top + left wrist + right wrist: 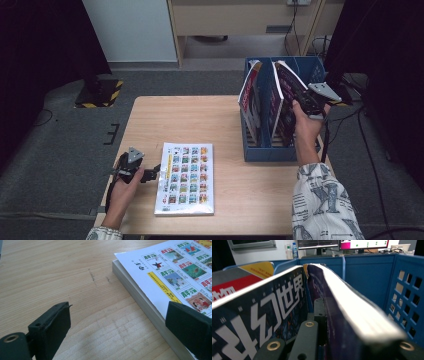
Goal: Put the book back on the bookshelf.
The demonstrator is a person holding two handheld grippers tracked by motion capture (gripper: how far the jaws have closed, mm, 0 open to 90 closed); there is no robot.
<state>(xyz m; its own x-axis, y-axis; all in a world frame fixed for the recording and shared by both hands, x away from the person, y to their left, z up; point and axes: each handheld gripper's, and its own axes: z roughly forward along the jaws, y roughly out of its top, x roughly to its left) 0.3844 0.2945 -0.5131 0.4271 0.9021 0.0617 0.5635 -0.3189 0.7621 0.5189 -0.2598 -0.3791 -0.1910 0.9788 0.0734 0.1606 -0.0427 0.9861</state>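
right gripper (311,104): clamped on the purple magazine (286,102), jaws squeezing its page block; it's being lowered upright into the blue file rack (272,150) at the table's far right corner
purple magazine: partly down in a middle slot, top sticking well above the rack wall, leaning a bit; not seated yet i'd say
red magazine (249,100): already standing in the slot to its left; looks done
left gripper (149,174): jaws apart, holding nothing; parked low on the table (200,115) just beside the left edge of the comic book (186,177); one jaw sits over the book's edge in the left gripper view, the other over bare wood
comic book: flat, near the table's front edge, left of centre; looks like the next one to file
progress: roughly one in, one going in, one left, judging by the layout
room: slot is tight between dividers; rack's perforated right wall close; plenty of bare wood between book and rack; rack sits close to the table's right edge
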